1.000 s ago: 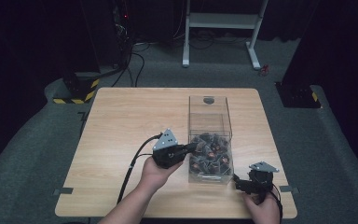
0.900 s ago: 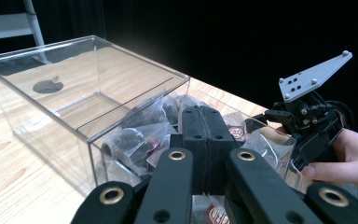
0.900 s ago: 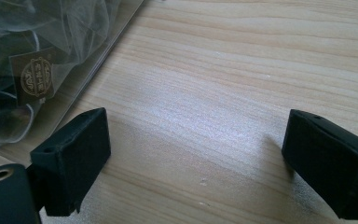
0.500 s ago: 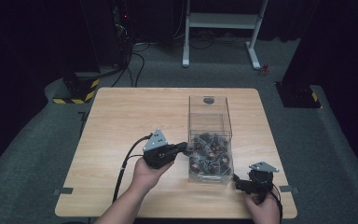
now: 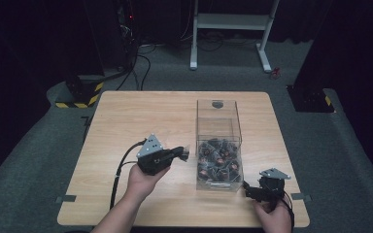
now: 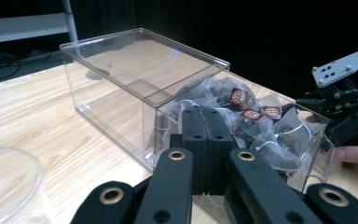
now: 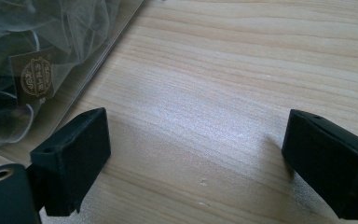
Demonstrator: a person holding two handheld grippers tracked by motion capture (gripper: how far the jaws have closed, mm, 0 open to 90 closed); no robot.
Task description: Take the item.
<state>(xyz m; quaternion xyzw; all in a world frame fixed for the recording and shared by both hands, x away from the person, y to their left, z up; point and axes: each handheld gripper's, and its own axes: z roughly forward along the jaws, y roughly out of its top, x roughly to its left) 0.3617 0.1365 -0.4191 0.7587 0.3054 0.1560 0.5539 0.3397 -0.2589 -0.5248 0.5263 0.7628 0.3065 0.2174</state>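
Since the earlier frames my left gripper (image 5: 183, 154) has drawn back out of the clear box (image 5: 218, 145) and now sits just beside its left wall, above the table (image 5: 126, 121). A pale scrap seems to show at its tips in the high view, too small to identify. In the left gripper view my two black jaws stand pressed flat together with no gap visible between them; I cannot tell whether anything is pinched there. My right gripper (image 5: 250, 190) has not moved: it rests at the box's near right corner, jaws spread wide over bare wood.

The box is transparent hard plastic, rectangular and straight-walled, with a clear divider across it. The half nearer me holds a heap of tea bags (image 6: 256, 116): translucent mesh pouches with dark contents and small brown square tags printed with a round emblem. The far half shows only the wood beneath.

The table is pale wood-grain laminate with rounded corners. A curved clear rim (image 6: 9, 177) sits left of the box in the left gripper view
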